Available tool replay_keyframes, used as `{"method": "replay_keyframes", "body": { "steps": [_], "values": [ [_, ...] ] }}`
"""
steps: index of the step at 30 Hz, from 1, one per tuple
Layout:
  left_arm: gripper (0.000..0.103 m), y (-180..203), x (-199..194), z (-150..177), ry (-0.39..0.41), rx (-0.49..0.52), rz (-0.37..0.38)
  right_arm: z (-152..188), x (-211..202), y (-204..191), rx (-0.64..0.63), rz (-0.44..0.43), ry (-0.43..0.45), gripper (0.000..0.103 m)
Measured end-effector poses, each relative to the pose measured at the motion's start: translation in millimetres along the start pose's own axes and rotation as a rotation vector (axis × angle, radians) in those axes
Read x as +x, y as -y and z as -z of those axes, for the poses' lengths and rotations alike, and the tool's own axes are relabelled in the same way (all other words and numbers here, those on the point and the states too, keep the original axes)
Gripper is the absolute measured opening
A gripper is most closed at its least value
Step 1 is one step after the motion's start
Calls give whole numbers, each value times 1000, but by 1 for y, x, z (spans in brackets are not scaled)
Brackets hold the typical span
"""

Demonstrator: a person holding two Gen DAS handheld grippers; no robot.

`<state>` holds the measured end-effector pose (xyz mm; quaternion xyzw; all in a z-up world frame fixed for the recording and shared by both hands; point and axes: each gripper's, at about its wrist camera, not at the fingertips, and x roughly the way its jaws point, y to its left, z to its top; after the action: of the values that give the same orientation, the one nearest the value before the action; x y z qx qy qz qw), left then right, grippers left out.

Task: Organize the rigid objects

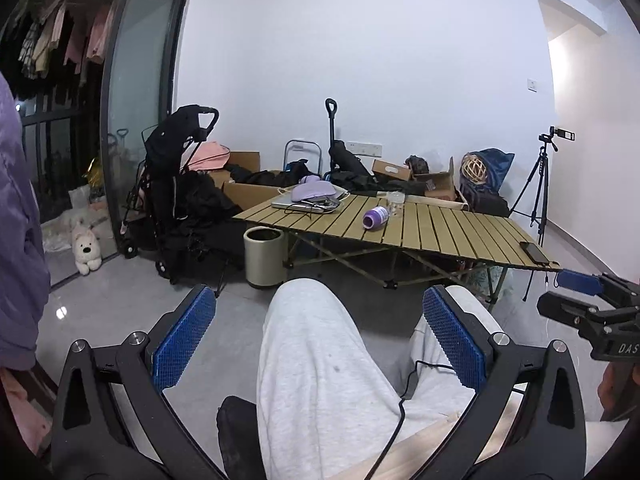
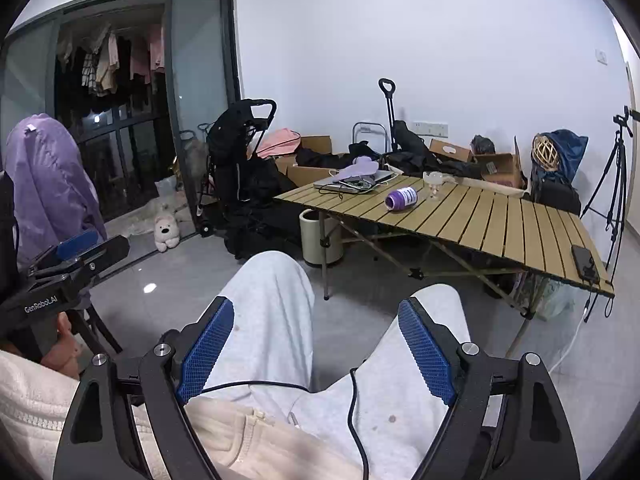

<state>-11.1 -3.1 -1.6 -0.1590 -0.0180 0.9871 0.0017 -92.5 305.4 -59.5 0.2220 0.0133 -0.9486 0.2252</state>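
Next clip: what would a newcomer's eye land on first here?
Probably the slatted folding table across the room, with a purple bottle lying on its side near the far end and a phone at the near corner. Closer in, both grippers, left gripper and right gripper, hang open and empty over the person's grey-trousered knees, far from the table.

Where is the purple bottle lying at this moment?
In both wrist views the purple bottle lies on its side on the slatted table, just left of the clear glass and right of the laptop.
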Motion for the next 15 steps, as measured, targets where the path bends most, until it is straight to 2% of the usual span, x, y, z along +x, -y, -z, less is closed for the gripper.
{"method": "replay_keyframes", "body": {
  "steps": [15],
  "values": [
    [103,-2,-4,0,14,-7,-5,1,2,3,10,-4,6,89]
  ]
}}
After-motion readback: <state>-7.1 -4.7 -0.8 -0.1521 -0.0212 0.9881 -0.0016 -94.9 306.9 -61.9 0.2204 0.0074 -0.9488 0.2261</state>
